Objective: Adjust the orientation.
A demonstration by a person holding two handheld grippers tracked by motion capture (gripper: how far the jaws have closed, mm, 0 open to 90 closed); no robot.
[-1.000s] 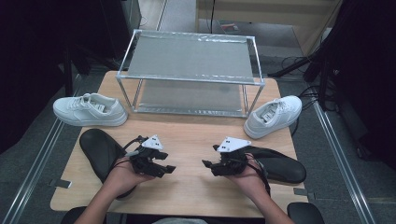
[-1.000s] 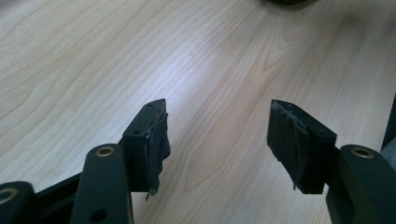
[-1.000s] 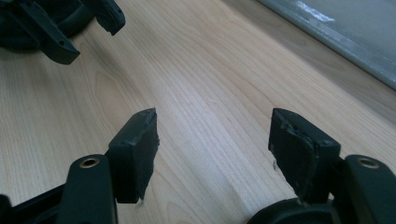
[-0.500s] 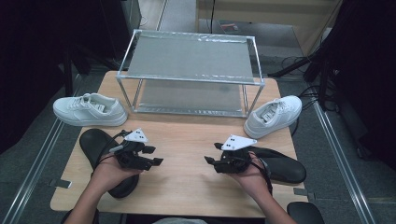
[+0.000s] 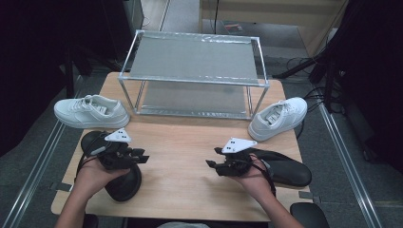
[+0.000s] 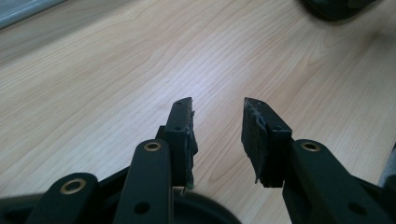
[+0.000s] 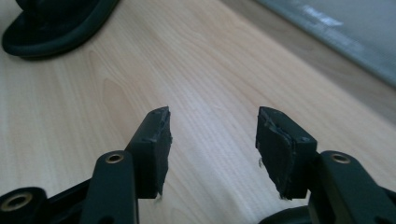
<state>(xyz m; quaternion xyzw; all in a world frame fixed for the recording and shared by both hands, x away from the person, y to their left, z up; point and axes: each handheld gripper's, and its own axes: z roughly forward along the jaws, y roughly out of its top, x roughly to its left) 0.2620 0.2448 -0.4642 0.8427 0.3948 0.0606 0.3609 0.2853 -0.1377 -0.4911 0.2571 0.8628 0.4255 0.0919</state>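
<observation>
The table (image 5: 190,156) fills the frame centre; the metal shoe rack (image 5: 195,71) stands at its upper edge. A white sneaker (image 5: 90,111) lies at centre left, another (image 5: 278,118) at centre right. One black slipper (image 5: 124,183) lies at lower left under the left gripper (image 5: 142,156), the other black slipper (image 5: 285,166) at lower right beside the right gripper (image 5: 212,164). Both grippers stand with jaws apart, holding nothing. The slippers probably handle light, soft and flexible; the best hold is likely the raised upper strap or side rim.
</observation>
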